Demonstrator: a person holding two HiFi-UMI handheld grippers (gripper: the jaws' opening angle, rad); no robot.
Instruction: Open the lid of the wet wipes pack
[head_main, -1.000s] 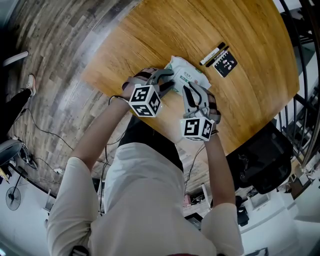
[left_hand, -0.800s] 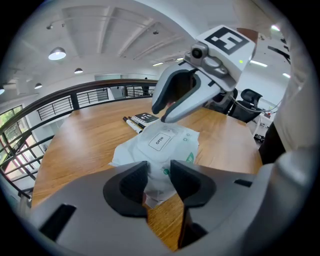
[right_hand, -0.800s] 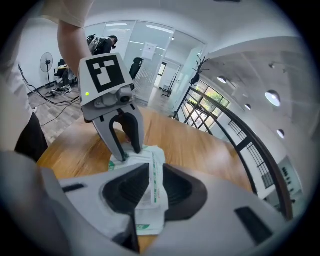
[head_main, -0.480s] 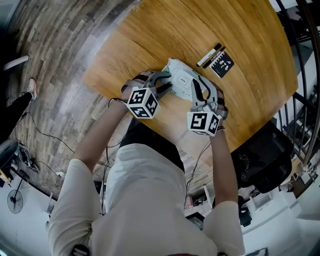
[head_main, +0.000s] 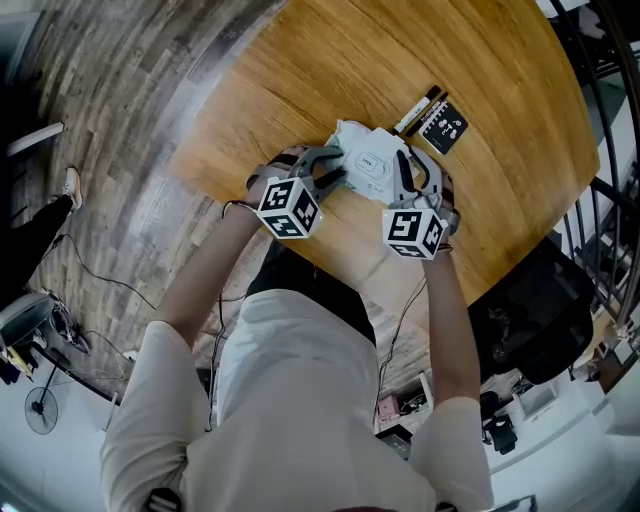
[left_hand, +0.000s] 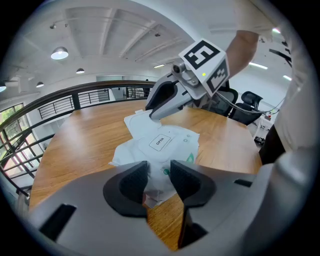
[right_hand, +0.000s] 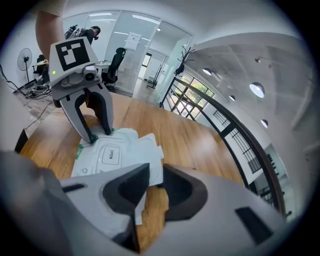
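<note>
A round wooden table (head_main: 300, 70) stands over a grey plank floor (head_main: 110, 120) in an open office. A dark railing (left_hand: 60, 105) curves behind the table in the left gripper view. A person leans over the near edge with a gripper in each hand.

The white wet wipes pack (head_main: 368, 158) lies flat on the table between the two tools. The left gripper (head_main: 340, 165) is clamped on the crumpled end of the pack nearest it. In its own view, white film is pinched between the dark pads of the gripper (left_hand: 159, 175), and the rest of the pack (left_hand: 160, 145) stretches away from the jaws. The right gripper (head_main: 412, 168) grasps the opposite end. There its jaws (right_hand: 150, 181) are closed on a thin flap of the wrapper, with the pack (right_hand: 115, 152) lying just beyond them.

Each tool appears in the other's view, with the left gripper (right_hand: 92, 135) planted on the far edge of the pack and the right gripper (left_hand: 152, 111) reaching down to the other.

The lid (head_main: 368, 160), a panel printed "OPEN" (left_hand: 161, 141), lies flat and closed on top of the pack, midway between the grippers and touched by neither.

A black card (head_main: 446, 125) and a marker (head_main: 420, 108) rest on the table beside the pack's far side.
</note>
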